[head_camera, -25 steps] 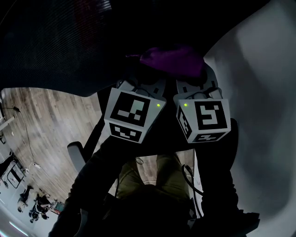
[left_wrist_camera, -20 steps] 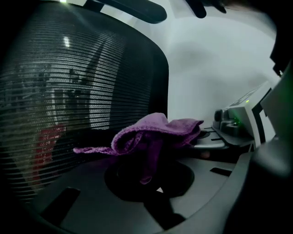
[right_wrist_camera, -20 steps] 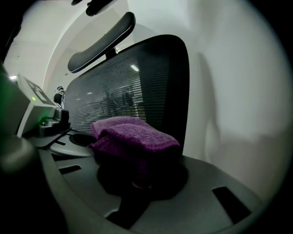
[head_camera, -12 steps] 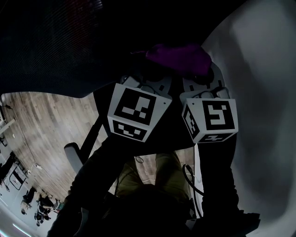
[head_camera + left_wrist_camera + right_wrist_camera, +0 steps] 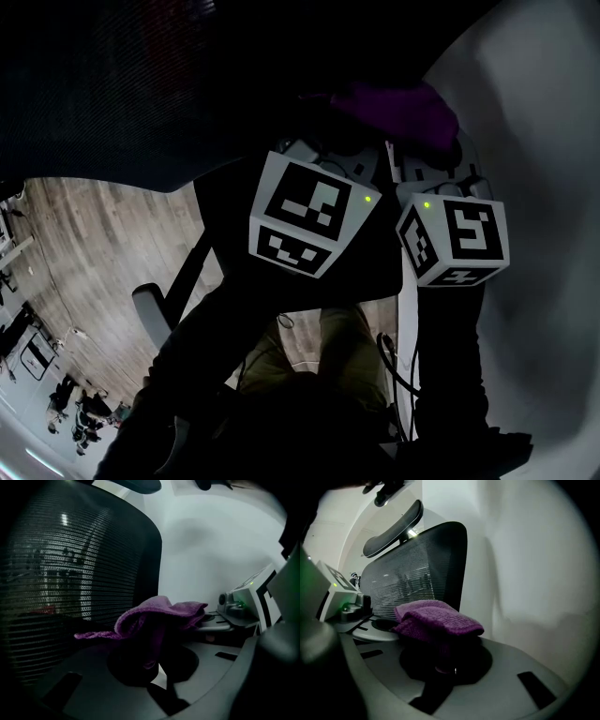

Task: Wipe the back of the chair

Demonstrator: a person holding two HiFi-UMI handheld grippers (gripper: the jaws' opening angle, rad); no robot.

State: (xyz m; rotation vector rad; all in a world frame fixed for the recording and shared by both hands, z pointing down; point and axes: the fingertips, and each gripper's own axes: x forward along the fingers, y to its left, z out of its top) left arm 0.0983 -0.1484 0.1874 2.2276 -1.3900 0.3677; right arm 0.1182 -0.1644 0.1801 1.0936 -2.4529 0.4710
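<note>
Cloth (image 5: 401, 111) shifted right, right gripper view shows headrest (image 5: 393, 528)

Right tongs (image 5: 445, 663) pinch purple cloth (image 5: 437, 620) — chair back (image 5: 419, 571) behind

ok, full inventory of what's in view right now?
cloth: 1, purple, bunched at both claws, by the chair back's edge
chair back: 1, black mesh, ahead of the claws
headrest: 1, dark, above the chair back
armrest: 1, black, lower left in head view
wall: 1, white, right of the chair
floor: 1, wood, below left
left claw: 1, dark, shut on the cloth
right claw: 1, dark, shut on the cloth
marker cubes: 2, black-and-white, one per gripper
trousers: 1 pair, olive, bottom centre
</note>
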